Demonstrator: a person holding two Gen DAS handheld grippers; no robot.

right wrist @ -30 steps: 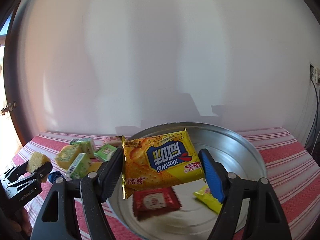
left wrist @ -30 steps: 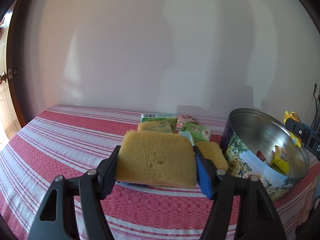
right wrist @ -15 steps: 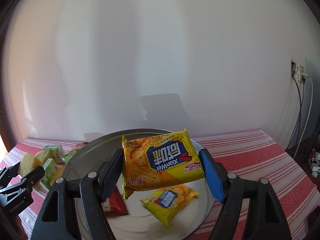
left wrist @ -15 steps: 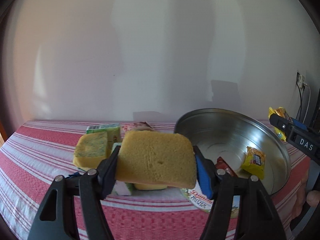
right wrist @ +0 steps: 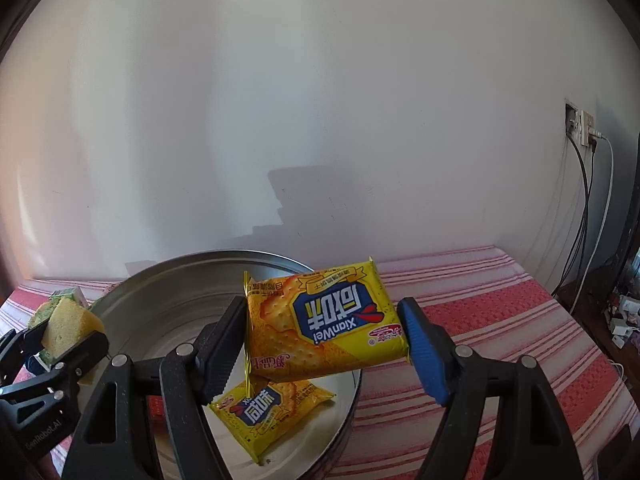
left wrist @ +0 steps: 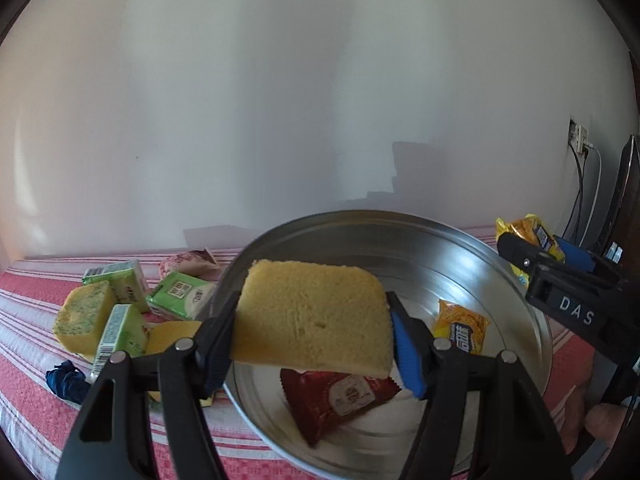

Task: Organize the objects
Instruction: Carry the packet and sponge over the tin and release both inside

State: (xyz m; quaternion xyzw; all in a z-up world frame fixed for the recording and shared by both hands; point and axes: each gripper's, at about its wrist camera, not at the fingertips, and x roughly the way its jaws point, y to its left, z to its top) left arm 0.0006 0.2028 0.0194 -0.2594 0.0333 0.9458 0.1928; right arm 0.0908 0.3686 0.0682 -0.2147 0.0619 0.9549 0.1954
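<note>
My left gripper [left wrist: 312,340] is shut on a yellow sponge [left wrist: 316,316], held over the near rim of a round metal tin [left wrist: 532,300]. Inside the tin lie a red snack packet [left wrist: 340,396] and a small yellow cracker packet [left wrist: 460,330]. My right gripper [right wrist: 324,344] is shut on a yellow cracker packet [right wrist: 324,324], held above the tin's [right wrist: 160,292] right edge, over a second yellow packet [right wrist: 268,408] on the tin floor. The right gripper [left wrist: 536,248] shows at the right of the left wrist view, and the left gripper [right wrist: 68,328] with its sponge at the left of the right wrist view.
Left of the tin, on the red-and-white striped cloth [left wrist: 32,392], sit green cartons [left wrist: 182,294], a green-speckled sponge [left wrist: 82,316], a pink packet [left wrist: 188,264] and a dark blue scrap [left wrist: 64,378]. A white wall stands behind. Cables and a socket [right wrist: 580,128] hang at the right.
Both grippers have swung to the right, each keeping its load. The sponge now hangs over the tin, and the cracker packet has gone from the tin's middle to its right edge.
</note>
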